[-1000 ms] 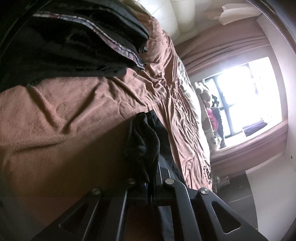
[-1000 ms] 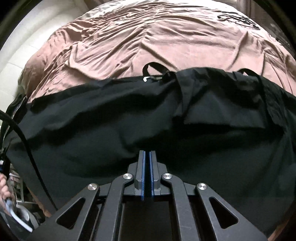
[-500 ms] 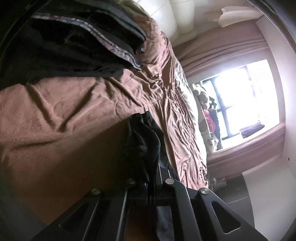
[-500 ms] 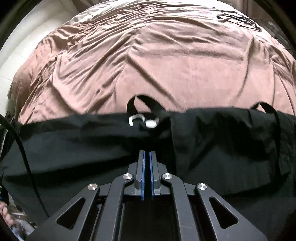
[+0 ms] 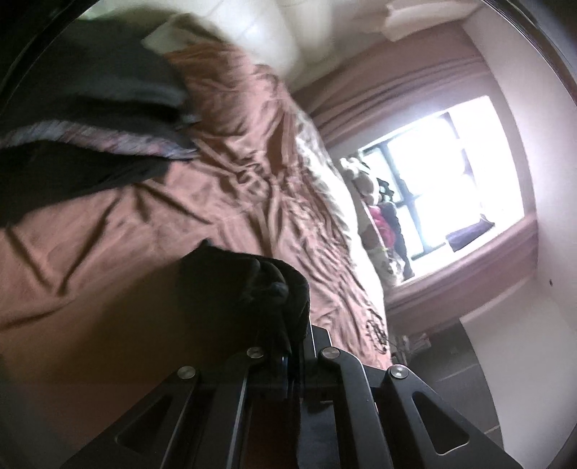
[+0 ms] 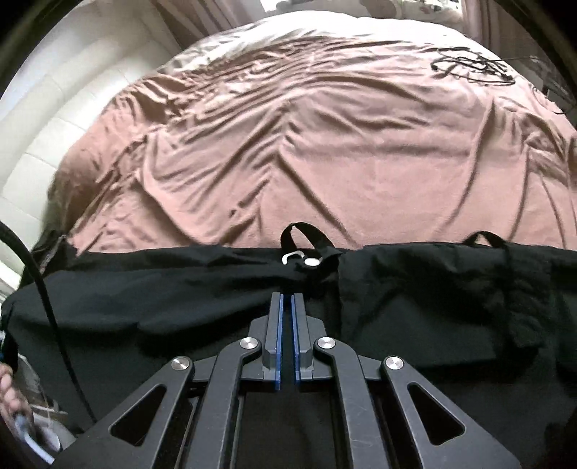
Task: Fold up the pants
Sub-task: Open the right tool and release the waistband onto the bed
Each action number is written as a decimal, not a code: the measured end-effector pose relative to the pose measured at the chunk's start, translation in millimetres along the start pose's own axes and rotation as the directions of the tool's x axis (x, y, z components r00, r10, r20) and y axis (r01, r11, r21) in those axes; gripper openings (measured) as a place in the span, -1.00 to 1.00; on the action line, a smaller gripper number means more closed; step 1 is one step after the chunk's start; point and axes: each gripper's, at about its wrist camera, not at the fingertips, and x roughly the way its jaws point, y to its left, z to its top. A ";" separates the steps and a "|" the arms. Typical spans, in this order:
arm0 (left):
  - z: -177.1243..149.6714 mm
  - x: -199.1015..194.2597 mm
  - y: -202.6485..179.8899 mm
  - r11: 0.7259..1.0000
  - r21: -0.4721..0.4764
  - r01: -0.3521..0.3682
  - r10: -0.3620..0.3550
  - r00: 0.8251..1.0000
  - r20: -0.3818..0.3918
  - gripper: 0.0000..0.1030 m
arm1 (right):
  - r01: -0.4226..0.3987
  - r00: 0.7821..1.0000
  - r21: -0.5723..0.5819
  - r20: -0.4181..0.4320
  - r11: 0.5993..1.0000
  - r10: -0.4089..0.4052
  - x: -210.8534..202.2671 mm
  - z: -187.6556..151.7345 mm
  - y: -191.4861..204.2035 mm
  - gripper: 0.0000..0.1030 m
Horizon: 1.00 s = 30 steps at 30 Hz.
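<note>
Black pants (image 6: 180, 299) lie across the near part of a brown bedspread (image 6: 306, 144), waistband away from me, with belt loops and a silver clasp (image 6: 306, 260) showing. My right gripper (image 6: 287, 296) sits over the pants just short of the clasp; its blue-padded jaws stand a narrow gap apart with no cloth between them. In the left wrist view my left gripper (image 5: 294, 342) is shut on a bunched fold of the black pants (image 5: 245, 285) and holds it above the bedspread (image 5: 126, 231).
A stack of dark folded clothes (image 5: 90, 119) lies on the bed at upper left. White padded headboard (image 5: 274, 32) stands behind. A bright window (image 5: 450, 173) and plush toys (image 5: 375, 202) are beyond the bed. A black cable (image 6: 47, 306) hangs at the left.
My right gripper has opened a little and let go of the pants, which have settled lower on the bed. My left gripper has swung, still holding the bunched cloth.
</note>
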 end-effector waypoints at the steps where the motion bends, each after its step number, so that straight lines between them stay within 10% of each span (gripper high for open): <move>1: 1.3 0.8 -9.7 1.000 0.015 0.009 -0.009 1.000 -0.001 -0.94 | -0.015 1.000 0.007 0.006 1.000 0.015 -9.8 -3.2 -2.6 -0.97; 8: 5.4 10.8 -96.3 0.986 0.141 0.091 -0.088 0.996 -0.026 -0.94 | -0.073 0.995 -0.004 0.066 0.997 0.073 -77.0 -29.4 -17.5 -0.95; 13: -0.8 19.0 -161.3 0.962 0.228 0.148 -0.138 0.989 -0.056 -0.94 | -0.048 0.984 -0.014 0.174 0.999 0.050 -134.6 -62.1 -36.5 0.22; 30: -62.6 51.5 -324.5 0.870 0.411 0.271 -0.215 0.960 -0.178 -0.94 | 0.036 0.957 0.047 0.285 0.998 -0.048 -226.9 -150.5 -109.2 0.41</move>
